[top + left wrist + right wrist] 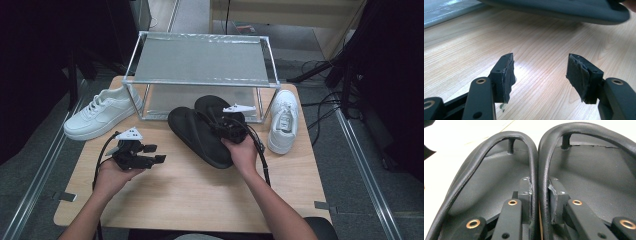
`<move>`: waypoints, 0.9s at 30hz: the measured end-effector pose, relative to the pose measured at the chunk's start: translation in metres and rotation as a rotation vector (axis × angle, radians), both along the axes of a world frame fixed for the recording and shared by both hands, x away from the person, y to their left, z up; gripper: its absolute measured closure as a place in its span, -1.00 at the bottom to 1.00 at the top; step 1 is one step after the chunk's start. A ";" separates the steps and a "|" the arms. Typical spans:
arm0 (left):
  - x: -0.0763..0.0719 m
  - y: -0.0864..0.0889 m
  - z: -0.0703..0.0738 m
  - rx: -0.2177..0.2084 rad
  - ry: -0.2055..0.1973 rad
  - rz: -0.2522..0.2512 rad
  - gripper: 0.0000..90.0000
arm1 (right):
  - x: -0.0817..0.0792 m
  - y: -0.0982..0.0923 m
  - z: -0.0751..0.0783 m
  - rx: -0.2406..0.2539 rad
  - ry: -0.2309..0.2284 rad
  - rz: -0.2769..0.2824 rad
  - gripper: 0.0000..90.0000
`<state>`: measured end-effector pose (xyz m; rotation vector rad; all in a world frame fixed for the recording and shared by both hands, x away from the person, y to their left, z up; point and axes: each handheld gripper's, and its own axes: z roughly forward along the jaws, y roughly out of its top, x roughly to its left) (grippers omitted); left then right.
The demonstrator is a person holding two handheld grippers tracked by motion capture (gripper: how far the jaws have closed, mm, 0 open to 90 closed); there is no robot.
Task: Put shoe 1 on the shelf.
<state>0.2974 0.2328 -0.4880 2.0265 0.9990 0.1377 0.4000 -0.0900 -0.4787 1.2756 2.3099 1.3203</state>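
At the middle of the wooden table (190,200), my right claw (226,126) pinches a pair of black flip-flops (200,132) by their straps: in the right gripper view each jaw sits inside one sandal, and together they squeeze the two inner straps (537,180) side by side between the pads. The sandals lie just in front of the open metal-framed rack (200,75), their far ends reaching under its near edge, with a white sneaker (102,112) to the left and its mate (283,125) to the right. My left claw (156,153) hovers near the table's left side, jaws spread with nothing between them, the bare wood showing between its worn pads (507,77). I judge these sandals light and rubbery: the soles look thick but flexible, so held this way they are likely to sag or swing from the straps rather than stay level. The straps appear smooth and rounded, a surface that could slide through the pads if the pinch slackens, and two straps in one bite can shift against each other. The hold nearest the toe posts looks soundest to me, since the straps are anchored there and give least. Nothing here seems fragile; a firm squeeze should do no harm, and my free left claw could steady a heel if the pair twists.
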 end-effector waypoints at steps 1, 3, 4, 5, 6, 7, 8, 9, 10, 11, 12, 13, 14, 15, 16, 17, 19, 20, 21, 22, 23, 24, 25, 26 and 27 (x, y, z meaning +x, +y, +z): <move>0.000 0.000 0.000 0.000 0.002 -0.001 -0.13 | 0.004 0.001 -0.001 -0.002 0.002 -0.009 0.69; 0.000 -0.001 0.000 -0.002 0.000 -0.001 -0.13 | 0.012 0.004 -0.004 0.000 0.005 -0.022 0.69; 0.000 -0.001 0.000 -0.002 -0.002 -0.003 -0.13 | 0.015 0.006 -0.006 -0.002 0.001 -0.030 0.69; 0.000 -0.001 0.000 -0.002 -0.003 -0.004 -0.13 | 0.018 0.007 -0.008 -0.002 0.003 -0.039 0.69; -0.001 -0.002 0.000 -0.003 -0.003 -0.004 -0.13 | 0.022 0.008 -0.009 -0.006 0.003 -0.047 0.69; -0.001 -0.002 0.000 -0.004 -0.003 -0.006 -0.13 | 0.025 0.009 -0.011 -0.008 0.007 -0.055 0.69; -0.001 -0.002 0.000 -0.006 -0.004 -0.006 -0.13 | 0.028 0.010 -0.012 -0.009 0.005 -0.063 0.69; -0.001 -0.002 0.000 -0.006 -0.004 -0.006 -0.13 | 0.030 0.011 -0.013 -0.011 -0.008 -0.069 0.69; -0.001 -0.001 0.000 -0.008 -0.004 -0.006 -0.13 | 0.032 0.012 -0.014 -0.008 -0.014 -0.080 0.69; -0.001 -0.002 0.000 -0.009 -0.006 -0.005 -0.13 | 0.034 0.013 -0.015 -0.006 -0.022 -0.090 0.69; -0.001 -0.001 0.000 -0.008 -0.005 -0.007 -0.13 | 0.036 0.013 -0.015 -0.007 -0.029 -0.099 0.69; -0.001 -0.002 0.000 -0.008 -0.006 -0.006 -0.13 | 0.038 0.014 -0.016 -0.010 -0.022 -0.107 0.69; -0.001 -0.002 0.000 -0.004 -0.005 -0.009 -0.13 | 0.041 0.015 -0.017 -0.014 -0.018 -0.112 0.69; -0.001 -0.002 0.000 -0.002 -0.005 -0.011 -0.13 | 0.043 0.015 -0.018 -0.015 -0.016 -0.120 0.69; -0.001 -0.002 0.000 -0.003 -0.006 -0.010 -0.13 | 0.044 0.016 -0.019 -0.019 -0.012 -0.126 0.69; -0.001 -0.003 0.000 -0.007 -0.006 -0.009 -0.13 | 0.046 0.016 -0.020 -0.020 -0.013 -0.131 0.69; -0.001 -0.003 0.000 -0.008 -0.007 -0.010 -0.13 | 0.048 0.018 -0.022 -0.026 -0.017 -0.143 0.69; 0.000 -0.003 0.000 -0.005 -0.007 -0.013 -0.13 | 0.049 0.019 -0.023 -0.028 -0.020 -0.146 0.69; 0.000 -0.003 0.000 -0.005 -0.005 -0.016 -0.13 | 0.051 0.020 -0.024 -0.031 -0.020 -0.152 0.69; 0.000 -0.003 0.000 -0.005 -0.005 -0.016 -0.13 | 0.052 0.020 -0.025 -0.030 -0.017 -0.157 0.69; 0.000 -0.003 0.000 -0.007 -0.005 -0.016 -0.13 | 0.053 0.021 -0.026 -0.025 -0.010 -0.165 0.69; 0.000 -0.003 0.000 -0.005 -0.005 -0.015 -0.13 | 0.055 0.022 -0.026 -0.025 -0.002 -0.169 0.69; 0.000 -0.003 0.000 -0.006 -0.005 -0.015 -0.13 | 0.057 0.023 -0.027 -0.026 -0.003 -0.171 0.69; 0.000 -0.004 0.000 -0.009 -0.005 -0.016 -0.13 | 0.058 0.024 -0.028 -0.023 0.004 -0.176 0.68; 0.000 -0.004 0.000 -0.009 -0.005 -0.014 -0.13 | 0.060 0.025 -0.029 -0.017 0.006 -0.182 0.68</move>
